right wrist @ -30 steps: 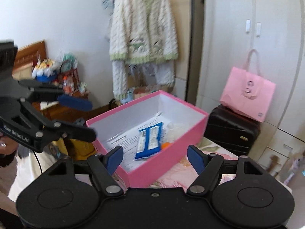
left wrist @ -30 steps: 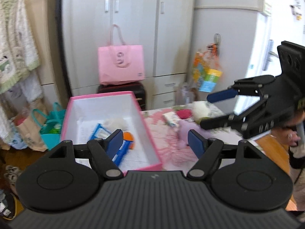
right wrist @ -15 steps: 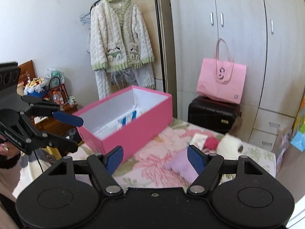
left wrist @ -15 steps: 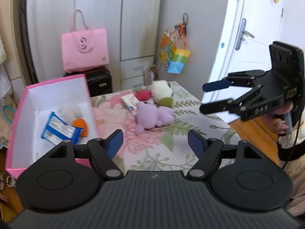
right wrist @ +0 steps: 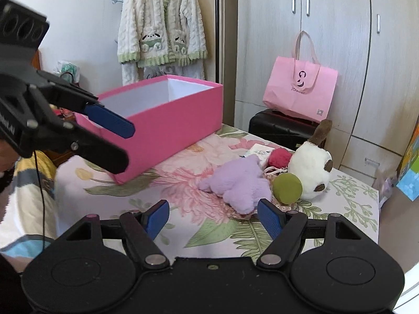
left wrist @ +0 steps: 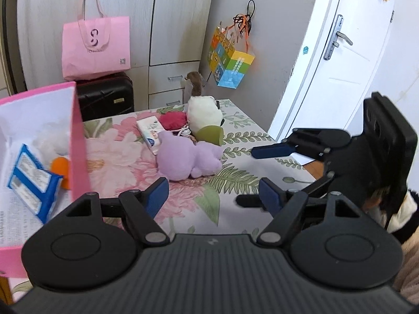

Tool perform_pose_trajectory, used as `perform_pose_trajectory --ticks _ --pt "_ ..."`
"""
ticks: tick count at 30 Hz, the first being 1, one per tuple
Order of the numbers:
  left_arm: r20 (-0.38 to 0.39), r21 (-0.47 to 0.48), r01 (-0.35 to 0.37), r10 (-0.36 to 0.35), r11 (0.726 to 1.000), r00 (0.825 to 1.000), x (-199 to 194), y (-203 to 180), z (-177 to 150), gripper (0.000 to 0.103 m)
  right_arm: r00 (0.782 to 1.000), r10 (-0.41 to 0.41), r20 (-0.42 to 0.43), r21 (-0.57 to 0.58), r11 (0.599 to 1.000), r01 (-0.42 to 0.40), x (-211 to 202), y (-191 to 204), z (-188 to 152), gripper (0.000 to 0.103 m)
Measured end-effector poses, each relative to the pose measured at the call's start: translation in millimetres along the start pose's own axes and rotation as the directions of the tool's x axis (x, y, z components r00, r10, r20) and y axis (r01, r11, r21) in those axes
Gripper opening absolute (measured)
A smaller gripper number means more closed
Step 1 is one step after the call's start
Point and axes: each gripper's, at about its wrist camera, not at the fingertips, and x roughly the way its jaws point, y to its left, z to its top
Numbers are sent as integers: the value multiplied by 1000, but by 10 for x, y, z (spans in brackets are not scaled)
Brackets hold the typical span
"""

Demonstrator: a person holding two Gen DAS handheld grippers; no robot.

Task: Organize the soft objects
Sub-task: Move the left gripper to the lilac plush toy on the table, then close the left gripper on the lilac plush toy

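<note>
A lilac plush toy (left wrist: 188,161) (right wrist: 241,183) lies in the middle of the floral tablecloth. Behind it sit a white plush dog (left wrist: 204,115) (right wrist: 311,167) with a green foot (right wrist: 288,188), a red pompom (left wrist: 172,119) (right wrist: 280,158) and a tissue pack (left wrist: 150,130). The pink box (left wrist: 78,136) (right wrist: 178,120) stands to the left and holds a blue-and-white pack (left wrist: 31,180), an orange item and white fluff. My left gripper (left wrist: 213,196) (right wrist: 128,146) is open and empty, short of the lilac toy. My right gripper (right wrist: 213,218) (left wrist: 251,175) is likewise open and empty, on the toy's right.
A pink tote bag (left wrist: 95,47) rests on a black suitcase (left wrist: 104,95) behind the table, before grey wardrobes. A white door (left wrist: 337,60) and a hanging colourful bag (left wrist: 230,62) are at right. A fluffy cardigan (right wrist: 162,26) hangs beyond the box. The table's right edge lies near my right gripper.
Both grippers have come down and swung from over the pink box toward the plush toys. The toys now sit nearer and larger ahead. Both pairs of jaws stay as wide as before.
</note>
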Motion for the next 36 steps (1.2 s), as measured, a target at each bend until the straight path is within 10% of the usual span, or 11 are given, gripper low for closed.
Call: perform_pose_trajectory --ticks 20,28,36 --pt "84 -293 -51 79 955 993 1219 583 -37 77 971 -228 77 146 965 216 694 -1 -173 79" --pt "29 -334 23 -14 942 999 1341 626 -76 73 964 -261 46 162 954 251 825 38 -168 79" --pt "54 -295 -34 53 955 997 1284 528 -132 64 956 -291 -42 233 928 292 893 65 -174 79"
